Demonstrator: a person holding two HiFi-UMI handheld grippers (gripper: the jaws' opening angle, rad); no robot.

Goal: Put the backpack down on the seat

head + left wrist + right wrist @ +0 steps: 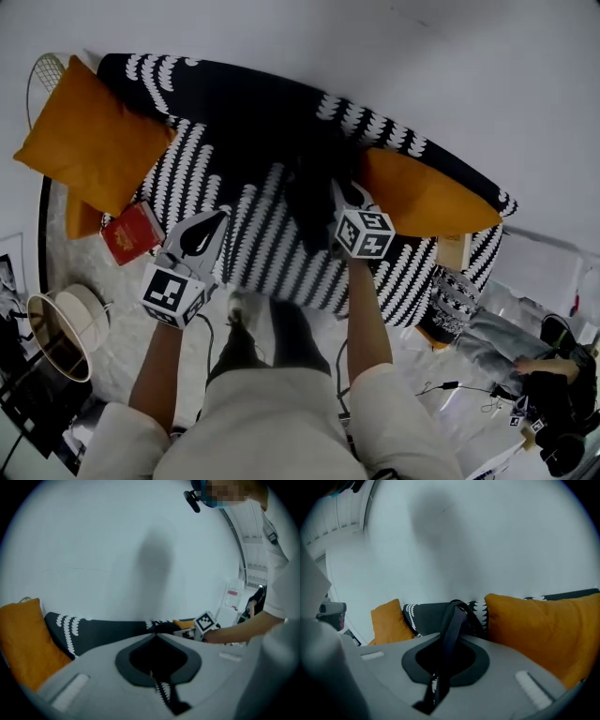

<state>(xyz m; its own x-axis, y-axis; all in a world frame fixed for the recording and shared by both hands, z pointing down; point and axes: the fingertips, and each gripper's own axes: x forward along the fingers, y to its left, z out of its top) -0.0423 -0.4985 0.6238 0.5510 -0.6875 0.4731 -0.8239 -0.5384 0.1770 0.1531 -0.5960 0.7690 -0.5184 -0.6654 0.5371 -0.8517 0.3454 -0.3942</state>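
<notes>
The black backpack rests in the middle of the black-and-white patterned sofa seat, its top against the backrest. My right gripper is at its right side, shut on one of its dark straps. In the right gripper view that strap runs up out of the closed jaws of the right gripper toward the sofa back. My left gripper hovers over the seat's front left, apart from the backpack. In the left gripper view, the left gripper has its jaws together with nothing between them.
Orange cushions lie at the sofa's left end and right end. A red book sits on the seat by my left gripper. A round white stand is on the floor at left. Someone sits on the floor at right.
</notes>
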